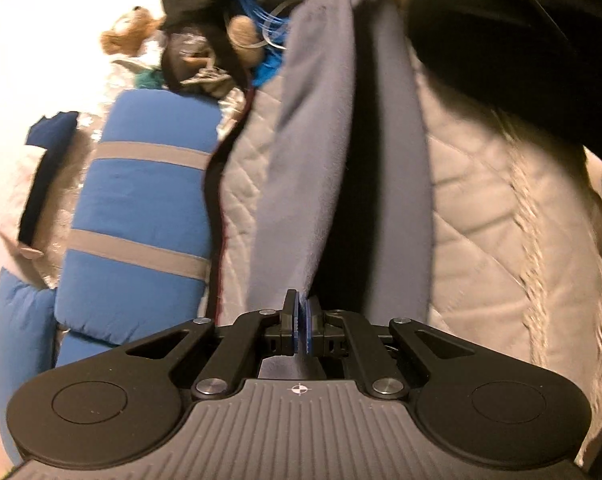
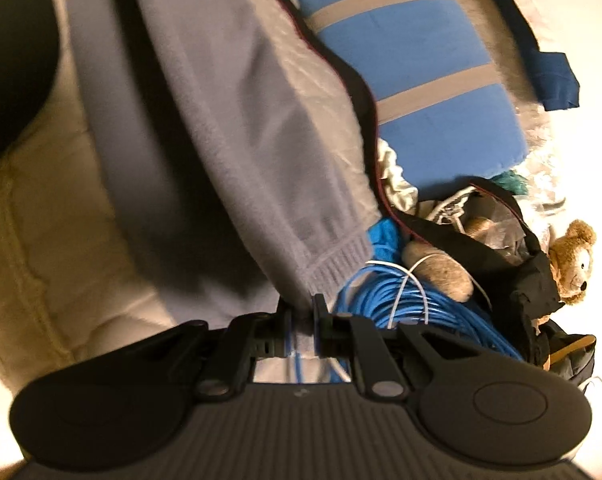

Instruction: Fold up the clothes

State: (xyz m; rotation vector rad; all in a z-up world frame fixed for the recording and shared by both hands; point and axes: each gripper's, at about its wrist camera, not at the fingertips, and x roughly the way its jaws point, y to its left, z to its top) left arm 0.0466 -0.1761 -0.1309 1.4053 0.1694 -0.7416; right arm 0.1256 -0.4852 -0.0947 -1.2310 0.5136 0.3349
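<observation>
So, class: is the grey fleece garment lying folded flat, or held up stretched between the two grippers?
Held up, not folded: the left gripper pinches one end of the grey fleece garment and the right gripper clamps its ribbed cuff.

Both wrist cams sit right behind their jaws, angled down and super close to the grey fleece garment (image 1: 301, 160), both catching the blue cushion (image 1: 141, 220) and teddy bear (image 2: 575, 262).

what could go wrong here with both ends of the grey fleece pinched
The right hand-held gripper grips the grey fleece at its ribbed cuff right beside the blue cable coil, so a loop might snag. The left hand-held gripper pinches only a thin edge, which may slip.
</observation>
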